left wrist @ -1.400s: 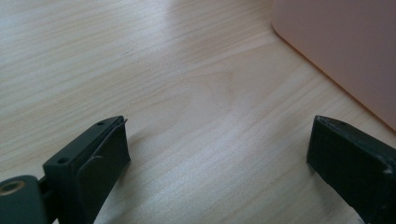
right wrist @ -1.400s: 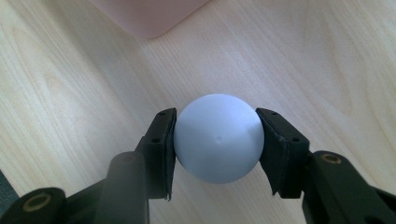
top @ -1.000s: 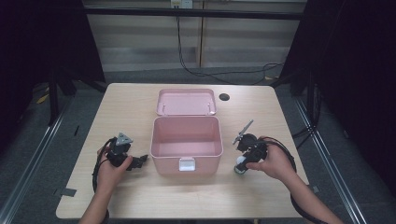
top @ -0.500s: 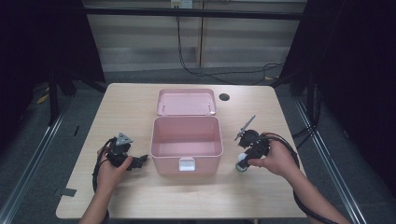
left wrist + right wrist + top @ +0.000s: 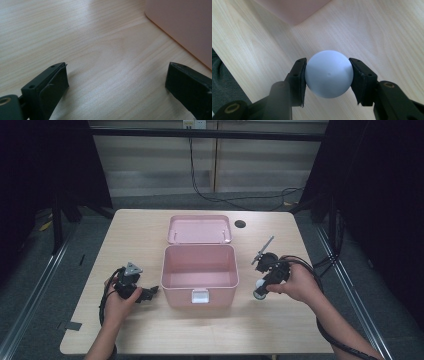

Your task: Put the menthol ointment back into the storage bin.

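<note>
A pale blue-white ball (image 5: 329, 73) sits squeezed between the two black jaws of my right gripper (image 5: 328, 77), lifted a little off the wooden table. From above, that right gripper (image 5: 261, 292) hangs to the right of an open pink box (image 5: 199, 272), with the ball (image 5: 259, 293) at its tip. The box lid (image 5: 199, 229) lies flat behind the box. My left gripper (image 5: 150, 293) rests on the table just left of the box, pointing at it. Its jaws stand wide apart with bare wood between them, and the left gripper (image 5: 117, 82) has the pink box wall (image 5: 185, 25) at upper right.
A round dark hole (image 5: 240, 224) is set in the table (image 5: 150, 335) behind the lid. Cables trail from both grippers and over the table's right edge. Dark floor and black frame rails surround the table.
My right gripper has risen slightly with the ball held in it and shifted a little to the right. The left hand and the box have stayed put.
</note>
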A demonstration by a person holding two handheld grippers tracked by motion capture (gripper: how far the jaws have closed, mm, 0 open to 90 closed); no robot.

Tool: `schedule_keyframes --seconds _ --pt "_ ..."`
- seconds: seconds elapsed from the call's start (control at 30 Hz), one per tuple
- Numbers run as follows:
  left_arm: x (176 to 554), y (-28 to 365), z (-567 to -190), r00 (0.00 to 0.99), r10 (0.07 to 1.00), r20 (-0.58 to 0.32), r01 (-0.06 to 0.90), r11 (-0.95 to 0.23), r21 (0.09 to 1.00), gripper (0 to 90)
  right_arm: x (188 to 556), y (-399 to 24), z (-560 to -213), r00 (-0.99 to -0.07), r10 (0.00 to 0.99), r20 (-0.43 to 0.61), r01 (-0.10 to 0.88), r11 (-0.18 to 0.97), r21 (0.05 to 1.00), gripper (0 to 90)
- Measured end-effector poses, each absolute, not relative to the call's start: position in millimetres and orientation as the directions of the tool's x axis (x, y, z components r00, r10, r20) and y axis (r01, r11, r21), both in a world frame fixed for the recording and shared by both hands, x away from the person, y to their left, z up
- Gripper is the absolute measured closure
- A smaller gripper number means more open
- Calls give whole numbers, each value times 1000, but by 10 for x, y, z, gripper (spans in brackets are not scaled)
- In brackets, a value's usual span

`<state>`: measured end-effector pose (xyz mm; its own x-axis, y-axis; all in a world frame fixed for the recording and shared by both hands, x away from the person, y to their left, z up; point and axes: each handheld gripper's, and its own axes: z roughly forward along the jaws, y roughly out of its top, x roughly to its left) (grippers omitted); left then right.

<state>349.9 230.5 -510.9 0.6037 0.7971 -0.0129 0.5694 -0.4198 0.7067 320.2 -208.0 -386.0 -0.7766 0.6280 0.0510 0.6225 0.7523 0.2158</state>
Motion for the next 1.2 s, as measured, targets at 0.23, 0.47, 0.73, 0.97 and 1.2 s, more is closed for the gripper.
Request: schedule_keyframes --seconds 0.23,0.47,0.73,0.97,1.2 --pt "3500 2305 -5110 604 797 -14 569 -419 708 38 3239 -2090 -3744 -774 631 51 626 751 211 512" --pt "3499 2305 -5109 604 797 -13 569 -420 707 38 3279 -2079 -3607 -771 635 50 629 748 212 513" --pt "3499 2302 -5112 603 797 -18 571 -416 708 37 3315 -2052 -3471 -766 641 44 633 742 218 512" --pt "3500 2304 -5110 604 796 -14 569 -419 708 37 3357 -2012 -3351 -769 638 28 628 747 219 512" --pt "3500 2304 -5111 604 797 -15 569 -418 708 37 3400 -1957 -3260 -774 633 18 621 752 222 513"
